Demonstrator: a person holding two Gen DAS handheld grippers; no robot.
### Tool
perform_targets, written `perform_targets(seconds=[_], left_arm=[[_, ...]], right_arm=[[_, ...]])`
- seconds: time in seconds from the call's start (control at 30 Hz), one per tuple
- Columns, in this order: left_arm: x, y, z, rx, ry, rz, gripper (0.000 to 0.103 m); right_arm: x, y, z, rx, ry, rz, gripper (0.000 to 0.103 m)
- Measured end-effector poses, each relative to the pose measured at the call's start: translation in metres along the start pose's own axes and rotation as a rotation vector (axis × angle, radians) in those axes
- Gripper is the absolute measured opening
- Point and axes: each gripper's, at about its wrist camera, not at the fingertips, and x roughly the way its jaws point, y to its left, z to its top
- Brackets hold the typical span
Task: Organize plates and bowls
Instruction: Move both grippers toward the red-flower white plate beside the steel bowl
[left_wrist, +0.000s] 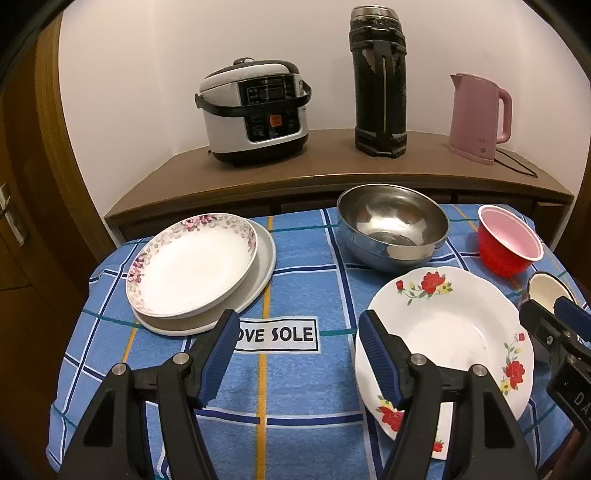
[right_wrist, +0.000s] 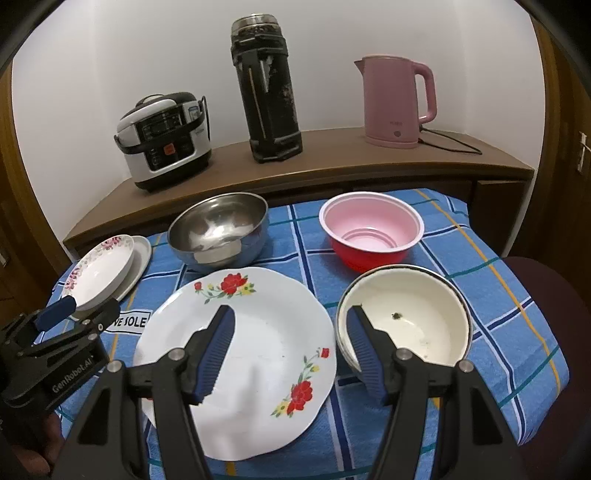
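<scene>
Both grippers hang above the checked tablecloth (left_wrist: 295, 280), angled downward: left gripper (left_wrist: 297, 354) and right gripper (right_wrist: 291, 350) gaping, empty.

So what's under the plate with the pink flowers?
A plain white plate lies under the pink-flowered plate, its rim peeking out on the near and right sides. Most of it is covered, so any pattern stays hidden. Below is the blue checked cloth.

Black-framed tool (left_wrist: 297, 332) with ribbed blue pads (left_wrist: 218, 356), silver pivot screws, white "GenRobot.AI" lettering.
</scene>
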Motion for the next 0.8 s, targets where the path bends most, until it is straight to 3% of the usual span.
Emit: perform_targets(seconds=[0.8], left_arm=[[0.014, -0.011, -0.003, 0.025, 0.042, -0.010, 0.069]], right_arm=[[-0.025, -0.018, -0.027, -0.007, -0.005, 0.030, 0.064]])
